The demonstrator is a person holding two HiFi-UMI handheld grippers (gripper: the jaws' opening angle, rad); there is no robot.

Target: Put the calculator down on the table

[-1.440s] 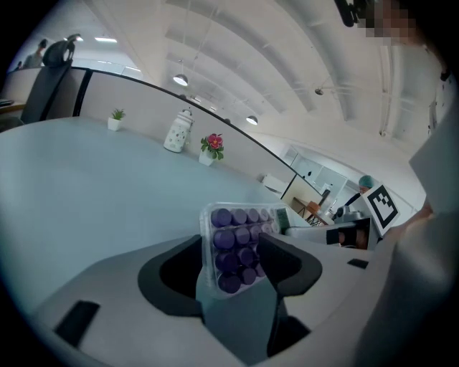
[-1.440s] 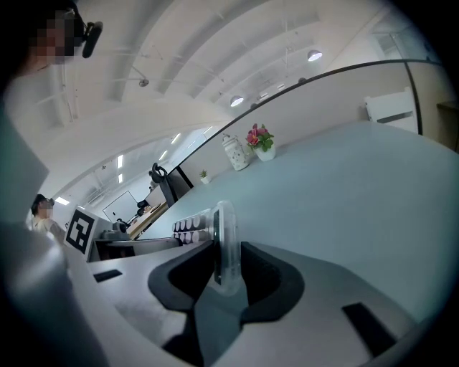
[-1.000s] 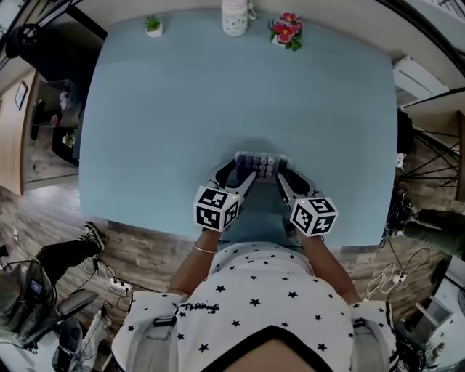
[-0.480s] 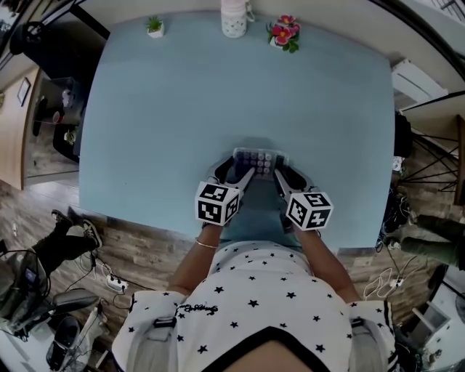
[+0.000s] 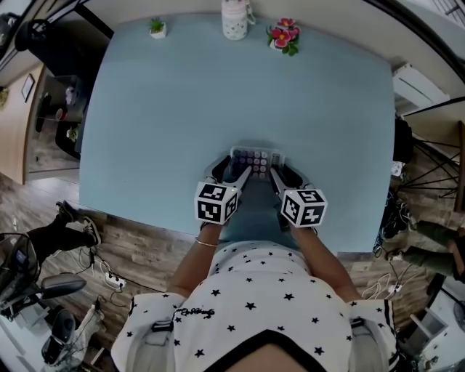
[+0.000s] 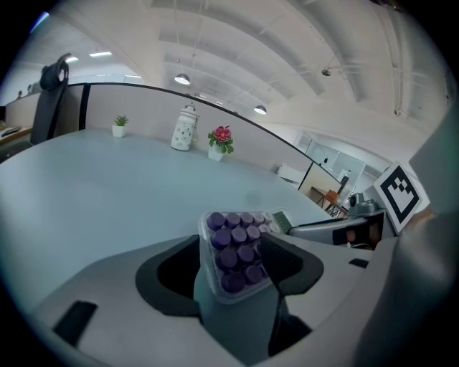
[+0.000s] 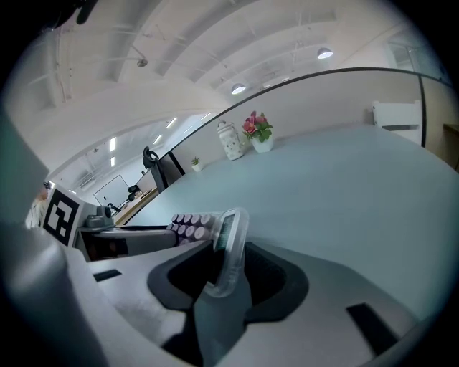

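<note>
A small clear-cased calculator (image 5: 256, 158) with purple keys sits just inside the front edge of the light blue table (image 5: 218, 94), between both grippers. My left gripper (image 5: 232, 171) has the keypad end (image 6: 237, 254) between its jaws. Those jaws have just been opening and stand wide, and I see no pad pressing on the case. My right gripper (image 5: 285, 173) is shut on the display end (image 7: 226, 247), which stands tilted on its edge in the right gripper view. I cannot tell whether the calculator touches the table.
At the table's far edge stand a small green plant (image 5: 155, 27), a white jar (image 5: 235, 18) and a pot of pink flowers (image 5: 285, 33). The person stands against the near edge. Cables and chair bases lie on the wooden floor at the left.
Both grippers and the calculator stay at the same spot near the front edge. The right gripper's marker cube has edged slightly left.
</note>
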